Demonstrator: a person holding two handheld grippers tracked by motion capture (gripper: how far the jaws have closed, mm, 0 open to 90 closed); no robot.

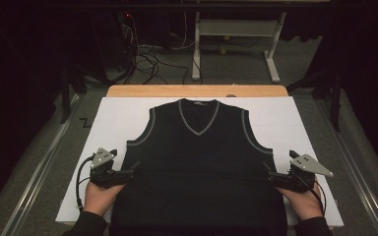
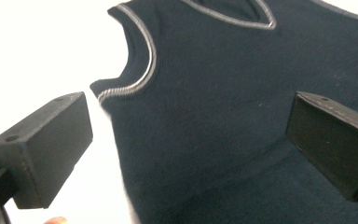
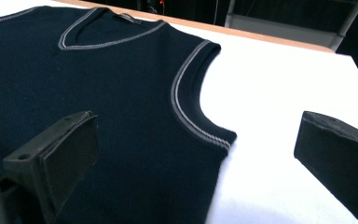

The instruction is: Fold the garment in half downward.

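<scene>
A dark sleeveless vest (image 1: 199,167) lies flat and face up on the white sheet (image 1: 285,118) that covers the table, V-neck (image 1: 198,117) pointing away from the person and the hem running off the near edge, so the whole garment is spread out and smooth, ready, I'd judge, for a fold. The left gripper (image 1: 130,169) sits at the vest's left side seam just below the armhole, and the right gripper (image 1: 268,172) mirrors it at the right seam, the two at matching height so the cloth can be lifted evenly. In the left gripper view its jaws stand wide apart, one over the bare white sheet and the other over the dark knit, so the side edge of the vest runs between them; nothing is pinched yet. The right gripper view shows the same: jaws spread, the edge below the grey-trimmed armhole (image 3: 186,98) lying in the gap. That straddle looks like the set-up for pinching both edges at once; the likely risk is catching only the top layer.
</scene>
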